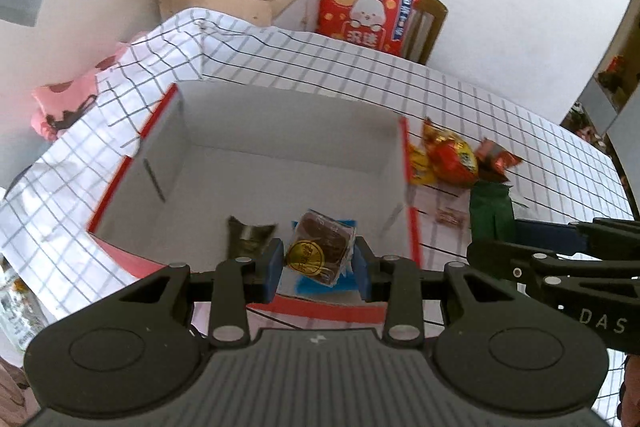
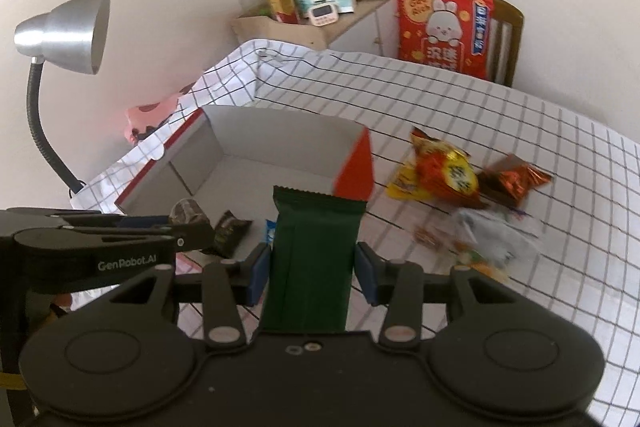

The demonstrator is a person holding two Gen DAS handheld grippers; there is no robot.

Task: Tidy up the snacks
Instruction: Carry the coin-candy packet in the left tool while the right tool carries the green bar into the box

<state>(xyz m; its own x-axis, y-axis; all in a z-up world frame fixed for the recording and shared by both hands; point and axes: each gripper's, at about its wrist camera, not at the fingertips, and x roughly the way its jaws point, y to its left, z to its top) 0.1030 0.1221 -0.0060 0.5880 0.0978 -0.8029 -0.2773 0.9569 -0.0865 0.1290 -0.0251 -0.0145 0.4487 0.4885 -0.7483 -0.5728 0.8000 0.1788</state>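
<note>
Left wrist view, brown mooncake packet [image 1: 320, 251] clamped by left gripper [image 1: 319, 264] above red-edged box [image 1: 280, 131], dark green bar [image 2: 314, 267] clamped by right gripper [image 2: 311, 273], loose snack pile [image 2: 448, 175] located on checked tablecloth [image 2: 520, 131] beside box.

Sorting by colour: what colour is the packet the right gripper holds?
Dark green packet, clearest in the right wrist view.

The left gripper [image 2: 192, 239], seen from the right wrist view, carries the white brand "GenRobot.AI" on its side. The right gripper [image 1: 520, 227], seen from the left wrist view, shows "DAS". The far red cushion [image 2: 442, 31] reads "Get Rich" beside Chinese characters too small to read.
</note>
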